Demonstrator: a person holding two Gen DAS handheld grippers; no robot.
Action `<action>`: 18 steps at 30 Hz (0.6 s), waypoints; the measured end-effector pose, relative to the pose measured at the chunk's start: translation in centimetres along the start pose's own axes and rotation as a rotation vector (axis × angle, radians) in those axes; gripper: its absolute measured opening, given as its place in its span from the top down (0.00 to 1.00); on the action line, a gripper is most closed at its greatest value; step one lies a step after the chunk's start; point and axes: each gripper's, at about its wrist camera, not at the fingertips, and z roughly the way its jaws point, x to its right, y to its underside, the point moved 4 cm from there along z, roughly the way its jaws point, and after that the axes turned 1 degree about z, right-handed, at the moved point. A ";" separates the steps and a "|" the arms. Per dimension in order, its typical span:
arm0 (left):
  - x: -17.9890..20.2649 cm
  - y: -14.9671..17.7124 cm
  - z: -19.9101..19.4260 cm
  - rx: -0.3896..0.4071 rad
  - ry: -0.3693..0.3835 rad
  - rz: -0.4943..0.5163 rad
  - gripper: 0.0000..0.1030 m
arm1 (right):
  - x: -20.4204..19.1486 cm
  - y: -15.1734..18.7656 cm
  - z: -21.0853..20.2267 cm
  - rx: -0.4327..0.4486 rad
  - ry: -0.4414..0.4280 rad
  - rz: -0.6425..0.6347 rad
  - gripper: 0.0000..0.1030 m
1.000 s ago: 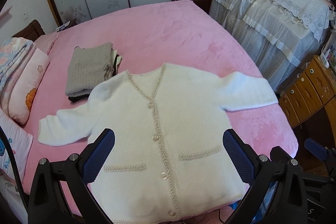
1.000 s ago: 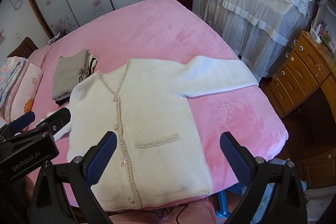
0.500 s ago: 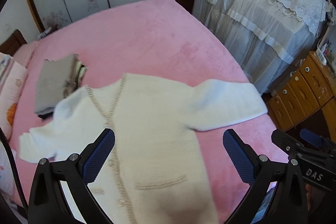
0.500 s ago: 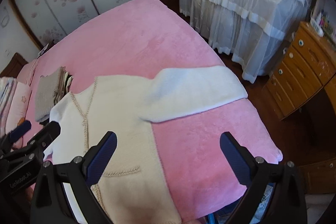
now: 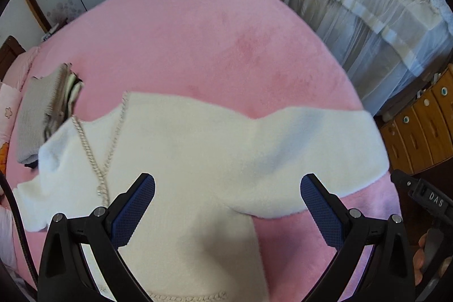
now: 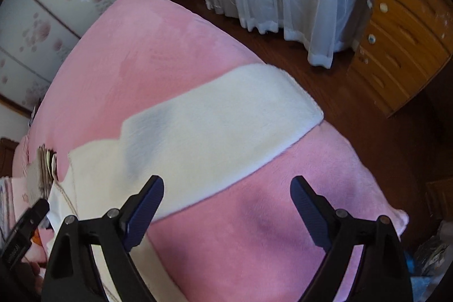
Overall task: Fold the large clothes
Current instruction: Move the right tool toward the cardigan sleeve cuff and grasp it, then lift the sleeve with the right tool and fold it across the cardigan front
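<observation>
On the pink bed (image 5: 215, 27) lies the white cardigan (image 5: 198, 149), spread flat, one sleeve (image 6: 220, 115) stretched sideways. Left gripper (image 5: 228, 203) hangs wide open above its body, empty; right gripper (image 6: 226, 203), jaws closing, nothing between them, over the sleeve's edge.

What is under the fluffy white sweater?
The white sweater lies spread on the pink bed cover, which shows all around it. Whether anything else is hidden beneath it cannot be seen.
</observation>
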 end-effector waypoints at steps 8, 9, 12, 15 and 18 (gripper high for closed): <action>0.2 0.1 6.6 -0.059 -0.004 -0.037 0.03 | 5.7 -1.5 7.6 -0.088 -0.017 0.183 0.28; 0.3 0.1 7.0 -0.060 -0.007 -0.033 0.03 | 6.2 -1.7 8.1 -0.092 -0.022 0.208 0.28; 0.8 0.1 8.3 -0.071 0.015 -0.045 0.03 | 7.6 -2.2 9.3 -0.103 -0.059 0.293 0.28; 1.2 0.1 9.3 -0.067 0.041 -0.074 0.04 | 8.2 -2.9 10.1 -0.096 -0.076 0.343 0.29; 1.7 0.0 10.0 -0.058 0.041 -0.080 0.06 | 8.3 -3.8 10.7 -0.077 -0.084 0.361 0.34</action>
